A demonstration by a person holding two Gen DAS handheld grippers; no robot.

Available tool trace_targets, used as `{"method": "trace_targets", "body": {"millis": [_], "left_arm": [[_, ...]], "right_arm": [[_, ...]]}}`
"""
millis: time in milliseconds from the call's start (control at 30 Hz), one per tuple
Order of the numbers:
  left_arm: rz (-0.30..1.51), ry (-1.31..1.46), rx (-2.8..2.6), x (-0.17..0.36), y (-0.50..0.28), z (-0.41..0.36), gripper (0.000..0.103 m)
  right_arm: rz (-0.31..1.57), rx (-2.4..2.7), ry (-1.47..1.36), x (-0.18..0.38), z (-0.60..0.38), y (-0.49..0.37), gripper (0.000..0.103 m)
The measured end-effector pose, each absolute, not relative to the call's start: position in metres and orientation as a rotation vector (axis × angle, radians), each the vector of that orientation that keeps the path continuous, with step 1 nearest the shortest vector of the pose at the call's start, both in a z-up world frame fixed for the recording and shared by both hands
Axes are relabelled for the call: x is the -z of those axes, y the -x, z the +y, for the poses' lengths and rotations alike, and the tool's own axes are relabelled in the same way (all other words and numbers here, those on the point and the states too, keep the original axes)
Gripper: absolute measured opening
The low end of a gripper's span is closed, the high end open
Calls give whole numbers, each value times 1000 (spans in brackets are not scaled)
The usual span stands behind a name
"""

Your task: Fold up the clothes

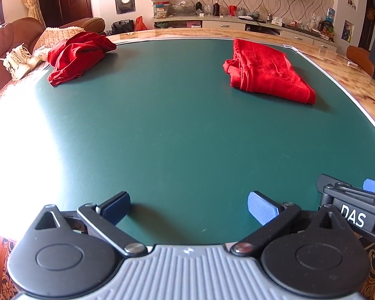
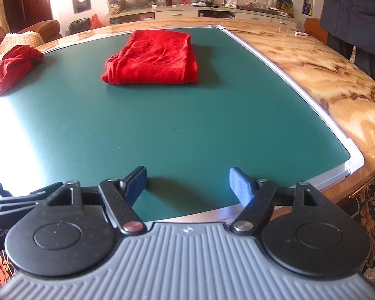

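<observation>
A folded red garment (image 1: pixel 267 72) (image 2: pixel 153 58) lies on the far right part of the green mat (image 1: pixel 175 125) (image 2: pixel 187 125). A crumpled red garment (image 1: pixel 75 56) (image 2: pixel 12 67) sits at the mat's far left corner. My left gripper (image 1: pixel 188 208) hovers open over the mat's near edge, nothing between its blue pads. My right gripper (image 2: pixel 188 187) is open too, also over the near edge, with bare mat between its fingers. Both garments lie well ahead of the grippers. Part of the right gripper (image 1: pixel 355 200) shows at the right of the left wrist view.
The mat lies on a marble-patterned table (image 2: pixel 325 70). A person in dark clothes (image 2: pixel 355 12) stands at the far right corner. A brown sofa with white shoes (image 1: pixel 20 60) is on the left; a cluttered sideboard (image 1: pixel 225 17) lines the back wall.
</observation>
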State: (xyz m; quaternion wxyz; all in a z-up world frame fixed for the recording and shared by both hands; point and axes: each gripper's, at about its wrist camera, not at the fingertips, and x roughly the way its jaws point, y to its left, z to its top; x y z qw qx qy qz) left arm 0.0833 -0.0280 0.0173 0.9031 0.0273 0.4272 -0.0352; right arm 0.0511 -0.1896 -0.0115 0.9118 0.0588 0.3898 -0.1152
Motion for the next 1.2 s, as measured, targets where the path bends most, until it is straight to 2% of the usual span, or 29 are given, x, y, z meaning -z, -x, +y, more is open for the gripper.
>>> {"method": "trace_targets", "body": {"millis": [300, 433, 1200], "left_arm": [[865, -54, 74, -16, -81, -28, 103], [859, -50, 71, -16, -80, -28, 103], [848, -47, 66, -15, -79, -28, 103]], "right_arm": [[793, 253, -124, 15, -193, -50, 94], [793, 263, -129, 17, -197, -50, 103], [769, 262, -123, 21, -196, -47, 103]]}}
